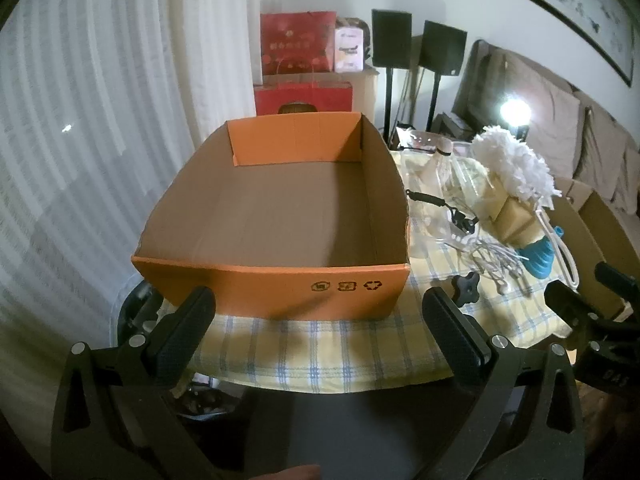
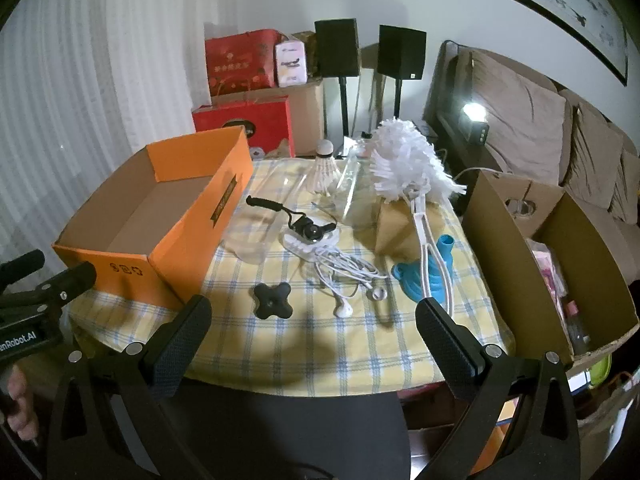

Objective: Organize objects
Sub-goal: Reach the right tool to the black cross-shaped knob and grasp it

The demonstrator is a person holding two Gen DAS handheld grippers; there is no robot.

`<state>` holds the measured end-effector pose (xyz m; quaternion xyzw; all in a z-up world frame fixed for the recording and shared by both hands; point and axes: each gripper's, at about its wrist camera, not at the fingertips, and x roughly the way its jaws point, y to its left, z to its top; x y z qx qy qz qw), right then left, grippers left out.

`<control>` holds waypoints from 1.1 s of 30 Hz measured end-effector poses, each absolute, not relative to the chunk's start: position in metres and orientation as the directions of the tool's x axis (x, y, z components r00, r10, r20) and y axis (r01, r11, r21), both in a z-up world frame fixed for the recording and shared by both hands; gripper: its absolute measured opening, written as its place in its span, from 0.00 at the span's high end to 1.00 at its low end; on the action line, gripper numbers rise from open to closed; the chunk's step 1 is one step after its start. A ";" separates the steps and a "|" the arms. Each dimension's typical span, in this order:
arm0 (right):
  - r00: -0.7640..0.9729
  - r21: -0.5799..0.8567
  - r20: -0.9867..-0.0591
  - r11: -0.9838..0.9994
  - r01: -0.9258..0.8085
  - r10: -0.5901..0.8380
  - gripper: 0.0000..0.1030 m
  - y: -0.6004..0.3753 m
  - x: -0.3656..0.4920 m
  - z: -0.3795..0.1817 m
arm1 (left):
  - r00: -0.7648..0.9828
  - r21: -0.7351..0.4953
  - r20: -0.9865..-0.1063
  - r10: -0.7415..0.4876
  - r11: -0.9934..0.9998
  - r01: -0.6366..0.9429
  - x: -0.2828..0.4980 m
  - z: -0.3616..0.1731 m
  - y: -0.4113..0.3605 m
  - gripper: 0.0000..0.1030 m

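**Two open grippers before an empty orange box and a scatter of small objects**

Two grippers, each tilted down toward a table under a yellow-and-blue checked cloth (image 2: 320, 344), stand with jaws wide apart and nothing between them. In the left wrist view the left gripper (image 1: 320, 308) frames the near short wall of the orange box (image 1: 280, 284), which fills the middle of the frame; the box's long axis runs away from the camera toward the upper centre, and its brown floor is bare. In the right wrist view the right gripper (image 2: 314, 316) faces the loose objects, and the same box lies at centre left, its long axis slanting from lower left to upper right.

At frame centre in the right wrist view:
- a black four-lobed knob (image 2: 273, 299), flat on the cloth, nearest the gripper;
- white earphones (image 2: 352, 276) in a loose tangle just right of the knob;
- a black strap with a round clip (image 2: 296, 220), long axis running upper left to lower right;
- a shuttlecock (image 2: 322, 170) upright, cork tip upward;
- a white duster (image 2: 408, 164), fluffy head toward the top of the frame, handle pointing down and right;
- a blue funnel (image 2: 424, 280) under the duster's handle, on its side.

A brown cardboard carton (image 2: 516, 256) stands open at the right edge.
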<state>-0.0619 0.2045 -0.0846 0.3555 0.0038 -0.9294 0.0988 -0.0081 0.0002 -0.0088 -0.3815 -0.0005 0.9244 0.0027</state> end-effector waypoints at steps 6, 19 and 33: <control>-0.723 0.058 -0.666 -0.980 0.193 -0.182 0.00 0.201 -0.067 -0.091 | -0.702 -0.030 -0.711 0.033 -0.999 -0.016 -0.016 -0.016 0.000 0.00; -0.690 0.103 -0.691 -0.974 0.200 -0.215 0.04 0.209 -0.081 -0.116 | -0.698 -0.120 -0.714 0.056 -0.992 0.044 -0.026 -0.020 -0.034 0.00; -0.606 0.087 -0.754 -0.952 0.292 -0.255 0.38 0.174 -0.112 -0.152 | -0.710 -0.181 -0.693 0.123 -0.983 0.007 -0.034 -0.023 -0.041 0.02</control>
